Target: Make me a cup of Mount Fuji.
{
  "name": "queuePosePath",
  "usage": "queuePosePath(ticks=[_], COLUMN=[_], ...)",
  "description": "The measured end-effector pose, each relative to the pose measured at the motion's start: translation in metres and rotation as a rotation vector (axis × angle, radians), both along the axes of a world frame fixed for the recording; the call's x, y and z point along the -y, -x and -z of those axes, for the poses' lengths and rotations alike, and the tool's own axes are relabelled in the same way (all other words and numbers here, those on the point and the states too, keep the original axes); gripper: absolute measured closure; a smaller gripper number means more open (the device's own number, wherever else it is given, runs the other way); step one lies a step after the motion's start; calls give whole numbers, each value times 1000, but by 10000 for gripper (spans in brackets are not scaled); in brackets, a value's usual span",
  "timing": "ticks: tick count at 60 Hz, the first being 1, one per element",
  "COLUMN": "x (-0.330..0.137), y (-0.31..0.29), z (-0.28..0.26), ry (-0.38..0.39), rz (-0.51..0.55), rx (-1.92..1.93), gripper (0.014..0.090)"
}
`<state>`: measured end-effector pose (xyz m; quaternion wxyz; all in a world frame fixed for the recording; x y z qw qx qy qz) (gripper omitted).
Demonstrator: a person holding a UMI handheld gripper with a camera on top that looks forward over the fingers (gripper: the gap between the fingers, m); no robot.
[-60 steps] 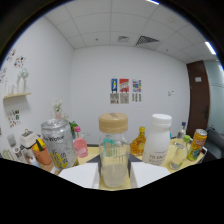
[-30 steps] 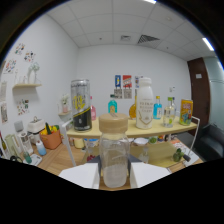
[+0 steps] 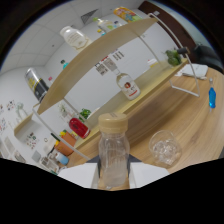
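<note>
Clear capped bottle (image 3: 113, 155) beside glass (image 3: 164, 148)

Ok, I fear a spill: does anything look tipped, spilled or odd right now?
No spill shows. The clear bottle, cap on, sits clamped between the gripper fingers. The shelf and table slant only because the view is tilted. The glass stands beside the bottle.

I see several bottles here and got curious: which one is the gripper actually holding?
The clear bottle with the tan cap, clamped between the gripper fingers. The white bottle on the upper shelf and the red-labelled bottle on the lower shelf stand beyond it, untouched.
</note>
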<state>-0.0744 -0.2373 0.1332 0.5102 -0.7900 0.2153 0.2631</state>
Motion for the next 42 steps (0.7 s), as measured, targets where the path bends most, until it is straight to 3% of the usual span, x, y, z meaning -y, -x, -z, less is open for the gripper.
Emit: queuePosePath(ticks=[9,25,42], x=[0,-9,-15], y=[0,4,3], z=[16,1,-18], ry=[60,99,88], rz=[56,122,128], rx=[-321,-946,-1257], gripper=[636,638,637])
